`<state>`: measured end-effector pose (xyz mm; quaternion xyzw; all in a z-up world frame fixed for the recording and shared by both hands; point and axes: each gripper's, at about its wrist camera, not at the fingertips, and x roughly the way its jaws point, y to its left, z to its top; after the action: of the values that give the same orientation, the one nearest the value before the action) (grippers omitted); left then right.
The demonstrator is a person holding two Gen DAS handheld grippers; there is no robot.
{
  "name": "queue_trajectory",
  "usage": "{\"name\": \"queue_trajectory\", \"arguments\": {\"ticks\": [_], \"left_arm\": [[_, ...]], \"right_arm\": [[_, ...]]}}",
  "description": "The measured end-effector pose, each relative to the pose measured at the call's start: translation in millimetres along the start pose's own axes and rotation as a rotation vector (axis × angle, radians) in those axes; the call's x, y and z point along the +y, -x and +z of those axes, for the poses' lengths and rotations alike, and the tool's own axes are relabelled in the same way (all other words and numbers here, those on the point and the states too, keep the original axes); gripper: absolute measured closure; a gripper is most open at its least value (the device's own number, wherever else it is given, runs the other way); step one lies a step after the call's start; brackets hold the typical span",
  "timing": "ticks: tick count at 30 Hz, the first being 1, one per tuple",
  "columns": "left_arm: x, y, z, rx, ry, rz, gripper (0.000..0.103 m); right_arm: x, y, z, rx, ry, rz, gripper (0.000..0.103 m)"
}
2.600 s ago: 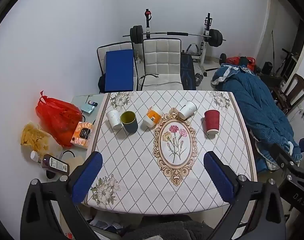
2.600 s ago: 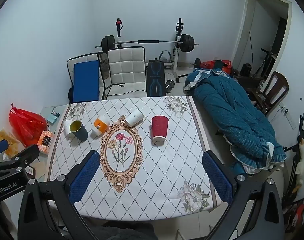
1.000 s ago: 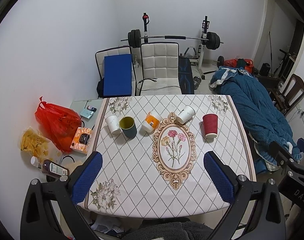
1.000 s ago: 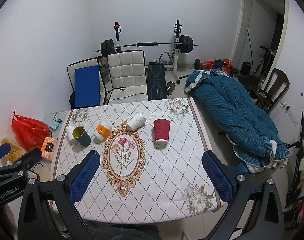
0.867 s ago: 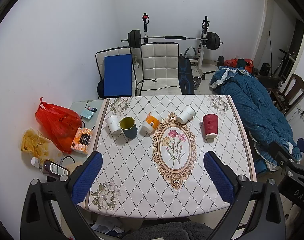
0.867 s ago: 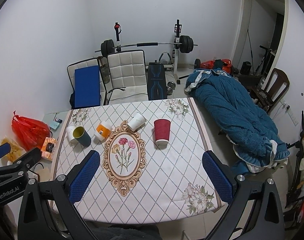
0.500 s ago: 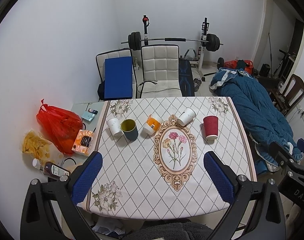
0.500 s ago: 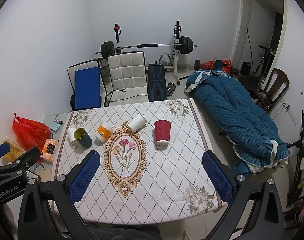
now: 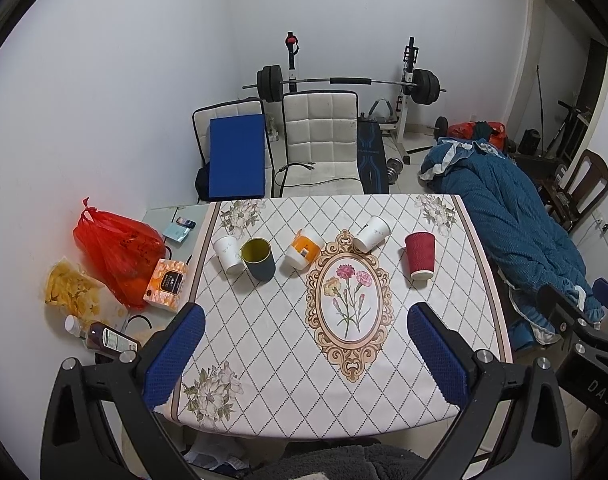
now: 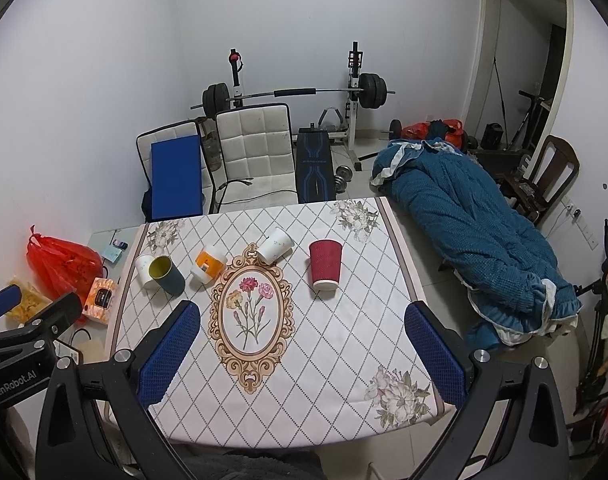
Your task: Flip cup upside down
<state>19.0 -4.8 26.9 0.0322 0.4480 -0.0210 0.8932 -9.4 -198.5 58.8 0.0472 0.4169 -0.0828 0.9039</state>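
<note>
Tablecloth [image 9: 264, 344] bears 5 cups [image 9: 419, 256], seemingly 2 tipped, before weight bench [image 10: 315, 168]; both grippers [image 9: 304, 354] [image 10: 302, 352] spread, empty.

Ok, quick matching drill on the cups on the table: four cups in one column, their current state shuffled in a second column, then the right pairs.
Cups:
1. red cup
2. dark blue cup
3. orange cup
4. white cup by the oval's top edge

States:
A. tipped, leaning, white base toward the camera
B. standing with its yellow inside showing, open end up
C. lying on its side
D. standing upside down, rim on the tablecloth

Pairs: 1-D, 2-B, 3-A, 4-C
</note>
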Motion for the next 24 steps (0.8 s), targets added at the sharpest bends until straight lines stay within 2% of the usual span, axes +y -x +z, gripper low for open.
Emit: {"name": "queue_trajectory", "arguments": {"ticks": [11, 16, 19, 24], "left_arm": [[-3.3, 1.9, -7.4, 0.003, 0.005, 0.000, 0.000], [-13.1, -14.2, -12.0, 0.029, -0.007, 0.008, 0.000], [-19.8, -35.5, -18.5, 0.070, -0.006, 0.007, 0.000], [-29.6, -73.2, -32.8, 0.144, 0.002, 0.026, 0.000]], "right_arm": [[2.3, 2.5, 2.3, 0.001, 0.000, 0.010, 0.000], [-2.3, -1.3, 1.9, 0.013, -0.005, 0.016, 0.000], [-13.3, -17.1, -5.1, 0.039, -0.012, 0.016, 0.000], [-34.4, -64.0, -18.2, 0.137, -0.022, 0.001, 0.000]]}}
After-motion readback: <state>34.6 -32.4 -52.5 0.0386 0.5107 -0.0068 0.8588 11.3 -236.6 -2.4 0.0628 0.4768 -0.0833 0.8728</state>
